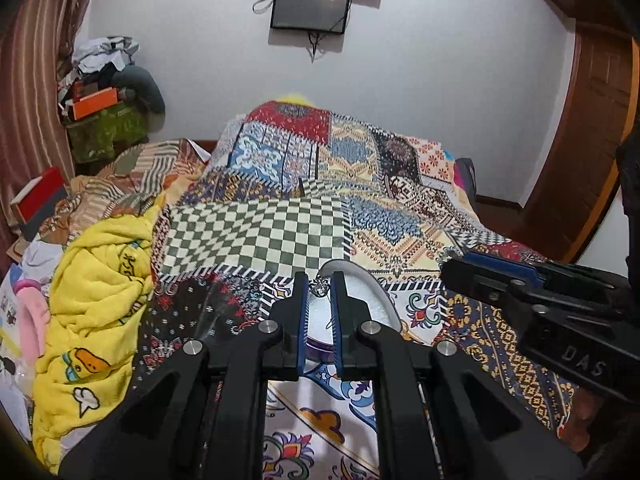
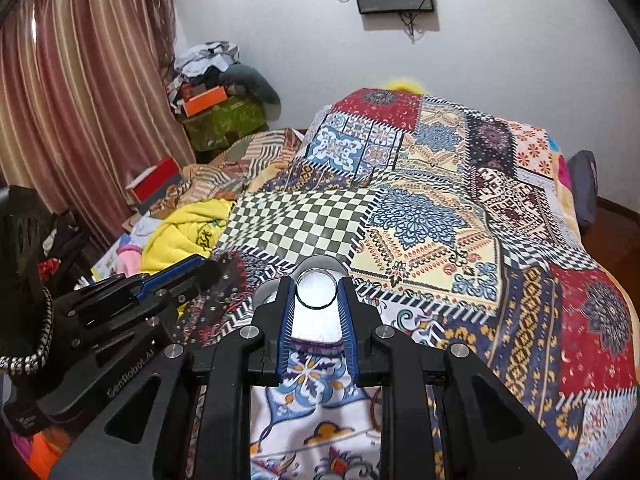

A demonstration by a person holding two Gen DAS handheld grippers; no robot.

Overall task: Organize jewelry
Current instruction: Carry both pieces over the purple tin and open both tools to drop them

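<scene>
A: The left tool (image 1: pixel 319 280) is pinched nearly closed on a small silver trinket (image 1: pixel 320 289), likely an earring or pendant, which hangs at its tips just above the round white dish (image 1: pixel 362 292) on the bed.

B: And the right tool (image 2: pixel 317 290)?

A: Its jaws stand narrow, clamped on a ring-shaped bangle (image 2: pixel 317 290) held across them, also above the dish (image 2: pixel 320 330). Both pieces are off the bedspread and poised over the same landing spot.

B: So the step in hand looks like setting jewelry into the dish. How should it go?

A: One tool at a time, probably. The left one should lower until the trinket is well inside the rim, then ease apart; a piece that small could bounce out or vanish into the busy patchwork bedspread (image 1: pixel 392 220). The bangle is rounder and may roll, so it is best laid flat near the dish's centre.

B: Any crowding?

A: The two tools are near each other; from the left wrist view the right tool (image 1: pixel 500 276) reaches in from the dish's right side. They should not cross over the dish together.

B: Room around it?

A: Beyond the dish the bedspread lies open and rises toward a hump. Left of the dish sits a crumpled yellow blanket (image 1: pixel 100 280), well apart. The bed is soft, so the dish may tilt if pressed.
</scene>
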